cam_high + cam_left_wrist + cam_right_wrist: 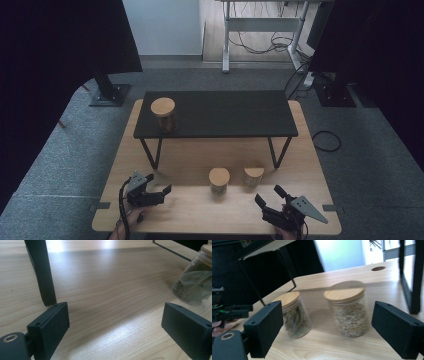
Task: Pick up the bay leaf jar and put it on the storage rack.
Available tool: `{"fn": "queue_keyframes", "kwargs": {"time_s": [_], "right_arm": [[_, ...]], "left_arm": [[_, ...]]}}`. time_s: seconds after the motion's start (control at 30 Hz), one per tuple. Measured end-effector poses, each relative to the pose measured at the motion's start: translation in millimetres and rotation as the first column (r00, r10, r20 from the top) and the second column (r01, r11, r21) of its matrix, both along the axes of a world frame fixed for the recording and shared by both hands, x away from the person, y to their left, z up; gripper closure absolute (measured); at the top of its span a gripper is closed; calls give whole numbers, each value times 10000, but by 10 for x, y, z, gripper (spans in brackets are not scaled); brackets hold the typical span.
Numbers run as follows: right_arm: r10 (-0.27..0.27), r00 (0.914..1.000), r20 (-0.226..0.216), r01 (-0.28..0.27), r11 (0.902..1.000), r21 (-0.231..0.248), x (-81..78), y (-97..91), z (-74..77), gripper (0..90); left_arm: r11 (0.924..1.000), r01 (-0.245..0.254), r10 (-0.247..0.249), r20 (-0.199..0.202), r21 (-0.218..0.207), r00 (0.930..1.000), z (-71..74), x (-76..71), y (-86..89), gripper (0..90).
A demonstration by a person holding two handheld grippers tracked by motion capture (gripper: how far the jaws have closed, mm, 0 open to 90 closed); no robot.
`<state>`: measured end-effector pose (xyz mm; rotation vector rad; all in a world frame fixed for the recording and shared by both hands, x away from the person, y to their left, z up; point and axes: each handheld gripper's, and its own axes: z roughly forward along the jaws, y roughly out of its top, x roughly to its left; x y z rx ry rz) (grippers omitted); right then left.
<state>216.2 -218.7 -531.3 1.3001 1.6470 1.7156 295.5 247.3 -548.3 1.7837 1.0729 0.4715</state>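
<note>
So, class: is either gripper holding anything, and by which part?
Nothing is held. The left gripper and right gripper both stand open and empty, apart from the jars.

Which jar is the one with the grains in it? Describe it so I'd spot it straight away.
Find the black shelf standing on the wooden table. Two wooden-lidded jars stand in front of it; the grain jar is the right-hand one in the high view. Its neighbour, the leaf jar, holds dried leaves instead.

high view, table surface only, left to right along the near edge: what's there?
left gripper → jar with leaves → jar with grains → right gripper
</note>
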Motion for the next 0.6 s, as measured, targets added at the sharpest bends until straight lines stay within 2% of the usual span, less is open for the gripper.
{"fn": "queue_keyframes", "kwargs": {"time_s": [0.33,0.6], "right_arm": [[708,9975,-80,-710,9970,-303,20,216,-30,97],[967,9952,-122,-971,9942,-460,43,310,-41,97]], "left_arm": [[10000,-26,26,-10,19,10000,0,1,-3,72],[10000,-5,5,-73,-1,10000,-1,13,-2,72]]}}
